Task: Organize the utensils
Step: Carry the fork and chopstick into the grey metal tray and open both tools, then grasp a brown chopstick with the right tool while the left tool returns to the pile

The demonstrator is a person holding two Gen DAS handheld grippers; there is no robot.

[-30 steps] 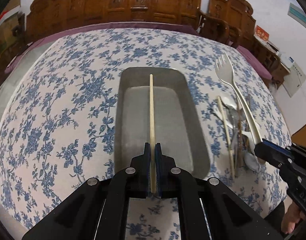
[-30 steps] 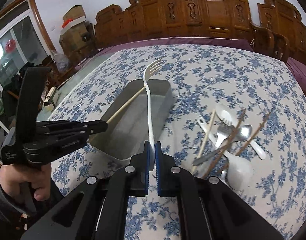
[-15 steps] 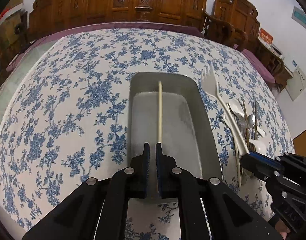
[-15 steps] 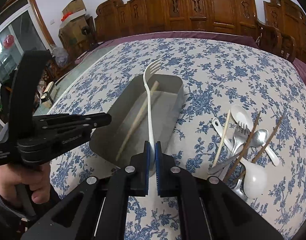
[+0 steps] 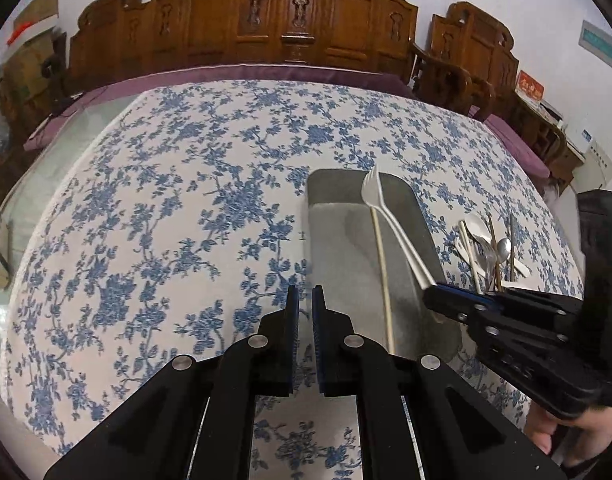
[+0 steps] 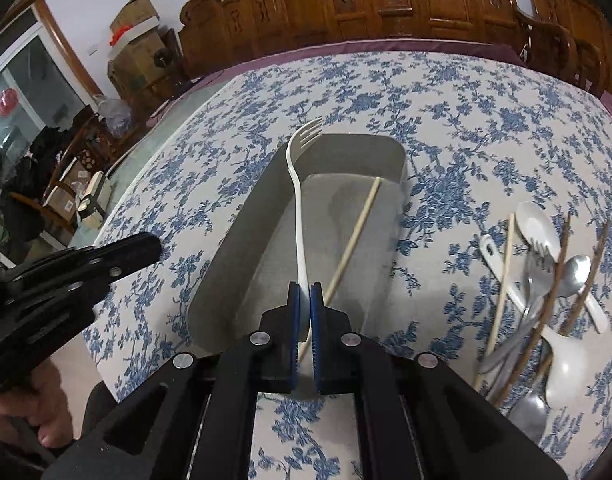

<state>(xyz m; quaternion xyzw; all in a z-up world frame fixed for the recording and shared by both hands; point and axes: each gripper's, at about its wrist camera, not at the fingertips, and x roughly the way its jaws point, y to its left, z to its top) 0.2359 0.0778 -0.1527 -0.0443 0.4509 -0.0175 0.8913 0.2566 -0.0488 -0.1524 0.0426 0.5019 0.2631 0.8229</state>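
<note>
A grey metal tray [image 6: 266,184] [image 5: 430,232] sits on the blue-flowered tablecloth. One pale wooden chopstick [image 6: 356,236] [image 5: 382,256] lies loose inside it. My right gripper [image 6: 305,292] [image 5: 430,290] is shut on the handle of a white plastic fork [image 6: 297,196] [image 5: 380,200], held over the tray with its tines toward the far end. My left gripper [image 5: 302,300] is shut with nothing between its pads, hovering over the cloth left of the tray. A pile of utensils [image 6: 546,280] [image 5: 490,248] lies right of the tray: chopsticks, metal and white spoons, a metal fork.
Carved wooden chairs [image 5: 290,20] stand behind the table's far edge. Cardboard boxes [image 6: 134,40] and clutter fill the floor at the left. A hand [image 6: 30,408] grips the left tool. Bare flowered cloth spreads to the left of the tray.
The left gripper let go of the chopstick, which now lies in the tray, and drew back to the left. The right gripper carried the white fork in over the tray and lower.
</note>
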